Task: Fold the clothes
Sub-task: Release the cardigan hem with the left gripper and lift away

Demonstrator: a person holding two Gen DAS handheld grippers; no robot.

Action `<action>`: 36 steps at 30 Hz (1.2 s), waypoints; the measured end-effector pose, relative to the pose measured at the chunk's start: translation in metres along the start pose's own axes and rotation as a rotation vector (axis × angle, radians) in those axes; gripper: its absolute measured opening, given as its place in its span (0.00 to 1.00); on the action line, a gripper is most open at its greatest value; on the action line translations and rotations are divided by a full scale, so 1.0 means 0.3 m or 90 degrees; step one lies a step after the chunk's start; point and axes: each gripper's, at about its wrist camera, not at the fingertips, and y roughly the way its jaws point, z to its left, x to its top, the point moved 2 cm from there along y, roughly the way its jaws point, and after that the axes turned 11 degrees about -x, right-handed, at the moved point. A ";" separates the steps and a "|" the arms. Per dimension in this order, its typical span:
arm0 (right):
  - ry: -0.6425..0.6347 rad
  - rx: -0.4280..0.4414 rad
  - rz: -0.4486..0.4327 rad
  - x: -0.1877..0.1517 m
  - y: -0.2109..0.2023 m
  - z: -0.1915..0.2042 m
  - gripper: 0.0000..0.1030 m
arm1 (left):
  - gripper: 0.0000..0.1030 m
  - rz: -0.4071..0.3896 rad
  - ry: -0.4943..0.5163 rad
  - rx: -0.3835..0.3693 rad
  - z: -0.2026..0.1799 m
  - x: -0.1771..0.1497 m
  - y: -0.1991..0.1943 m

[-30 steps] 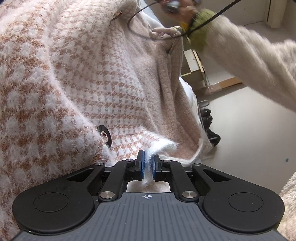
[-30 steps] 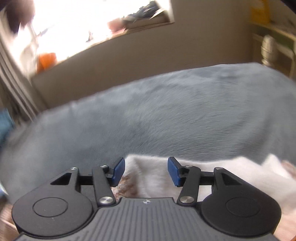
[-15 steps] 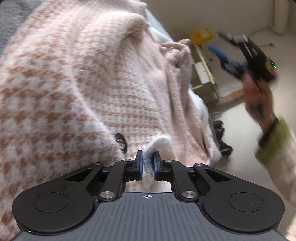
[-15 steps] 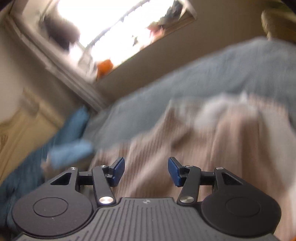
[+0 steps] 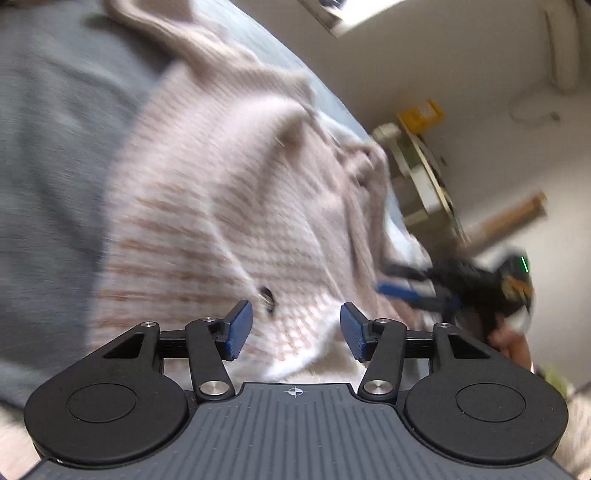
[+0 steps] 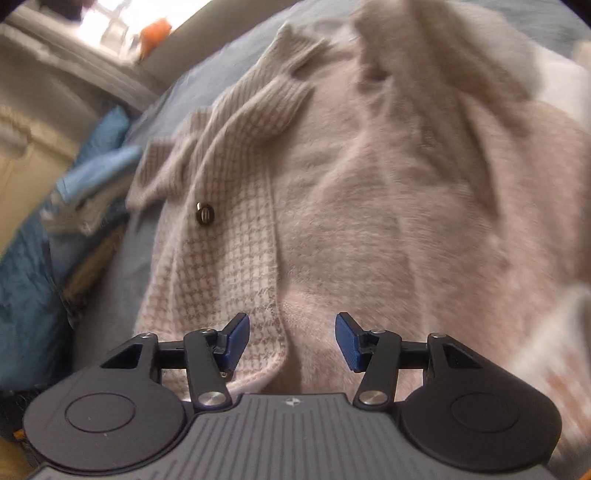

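A fuzzy pink-and-white houndstooth cardigan with dark buttons lies rumpled on the grey-blue bed cover. My left gripper is open just above its white hem, nothing between the blue pads. In the left wrist view the right gripper shows blurred at the garment's right edge, held by a hand. In the right wrist view the same cardigan fills the frame, and my right gripper is open over its button placket and bottom hem. A dark button sits on the placket.
A blue garment or quilt lies bunched at the bed's left side, under a bright window. In the left wrist view a shelf with a yellow box and the pale floor lie past the bed's right edge.
My left gripper has opened and let go of the cardigan's white hem. The cardigan has dropped onto the bed. The right gripper has swung down from the window view to the cardigan's hem.
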 end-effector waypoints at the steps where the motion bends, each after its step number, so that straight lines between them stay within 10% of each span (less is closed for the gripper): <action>1: 0.023 0.013 -0.008 -0.011 -0.030 -0.025 0.53 | 0.52 -0.021 -0.020 0.012 0.016 0.009 -0.032; 7: 0.198 0.103 -0.022 -0.174 -0.129 -0.203 0.55 | 0.56 -0.126 -0.130 0.099 0.144 0.075 -0.164; 17: 0.435 0.112 0.013 -0.435 -0.070 -0.389 0.59 | 0.56 -0.034 -0.149 0.134 0.205 0.085 -0.121; 31: 0.073 -0.001 -0.117 0.025 -0.024 0.074 0.64 | 0.57 -0.172 -0.049 0.169 0.222 0.415 -0.146; 36: 0.005 -0.171 -0.042 0.123 0.234 0.150 0.61 | 0.57 -0.151 -0.014 0.218 0.297 0.509 -0.065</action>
